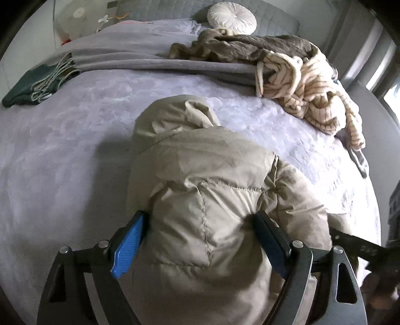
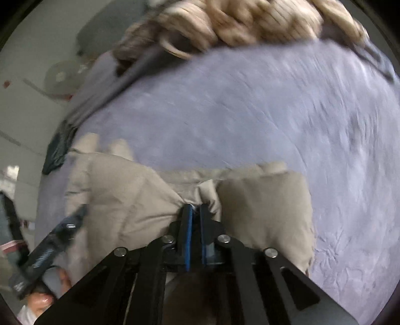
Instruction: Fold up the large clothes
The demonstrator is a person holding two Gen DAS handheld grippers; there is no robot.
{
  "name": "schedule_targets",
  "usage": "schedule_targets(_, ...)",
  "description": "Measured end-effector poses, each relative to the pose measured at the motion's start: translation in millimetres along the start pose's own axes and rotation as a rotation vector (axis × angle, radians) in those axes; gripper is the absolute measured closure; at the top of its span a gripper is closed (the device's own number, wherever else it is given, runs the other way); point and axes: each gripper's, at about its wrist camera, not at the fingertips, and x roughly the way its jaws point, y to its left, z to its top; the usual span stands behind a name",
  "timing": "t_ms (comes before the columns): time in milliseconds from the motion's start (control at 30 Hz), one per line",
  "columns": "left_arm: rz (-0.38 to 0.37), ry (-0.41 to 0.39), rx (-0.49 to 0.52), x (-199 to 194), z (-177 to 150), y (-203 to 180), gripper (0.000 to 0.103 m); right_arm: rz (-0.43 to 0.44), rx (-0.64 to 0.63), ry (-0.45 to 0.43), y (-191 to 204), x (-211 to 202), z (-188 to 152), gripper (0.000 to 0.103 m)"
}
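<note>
A beige padded jacket is seen in the lower centre of the left wrist view, lying on a bed covered with a lilac blanket. Its hood is bunched at the upper end, toward the middle of the frame. In the right wrist view the same jacket fills the lower left and centre, with one padded part spread to the right.

The left gripper is held wide apart, one blue-padded finger on each side of a thick fold of the jacket; whether the pads press on the cloth cannot be told. The right gripper is closed tight, and a pinch of the jacket's fabric is caught between its fingertips (the cloth is gathered into wrinkles just there).

Farther up in the left wrist view, a cream striped knit garment is heaped at the upper right, touching a brown garment behind it. A dark green folded garment is placed at the left edge, well apart from the jacket. A round white cushion is seen at the top.
</note>
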Motion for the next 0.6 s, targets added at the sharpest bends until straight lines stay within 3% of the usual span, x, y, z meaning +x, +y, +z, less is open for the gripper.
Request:
schedule_targets(267,0.045,0.022,0.042,-17.7,-5.9,1.0,0.017,0.018,-0.002,0.012,1.9,5.5,3.0,0.103)
schedule_targets(600,0.072,0.08,0.057,-74.5,-38.7,11.8,0.017,0.074,-0.077,0.037,21.5,-51.0,-25.8,0.103)
